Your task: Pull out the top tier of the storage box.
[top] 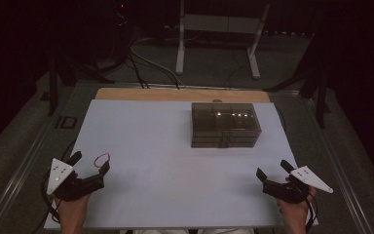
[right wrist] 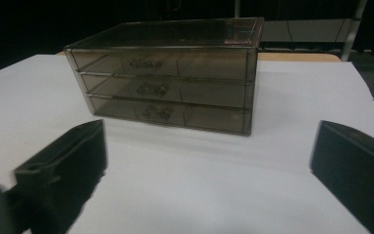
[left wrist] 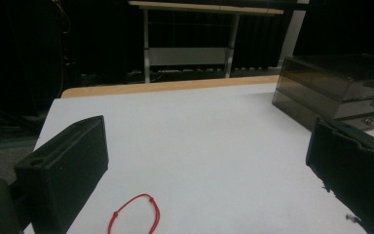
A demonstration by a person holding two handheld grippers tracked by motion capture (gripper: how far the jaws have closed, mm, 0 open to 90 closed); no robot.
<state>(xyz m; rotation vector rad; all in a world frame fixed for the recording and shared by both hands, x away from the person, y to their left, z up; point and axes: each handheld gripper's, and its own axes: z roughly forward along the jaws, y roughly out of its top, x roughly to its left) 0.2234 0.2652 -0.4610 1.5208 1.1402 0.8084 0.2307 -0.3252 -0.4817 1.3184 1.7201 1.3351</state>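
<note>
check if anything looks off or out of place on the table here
Nothing stands out. The drawer box sits square on the white sheet with all three drawers shut. The red cord loop lies flat between the open jaws of the left gripper. Nothing looks spilled or damaged.

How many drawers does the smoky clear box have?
3, stacked in the box: top drawer, middle drawer, bottom drawer, all shut.
</note>
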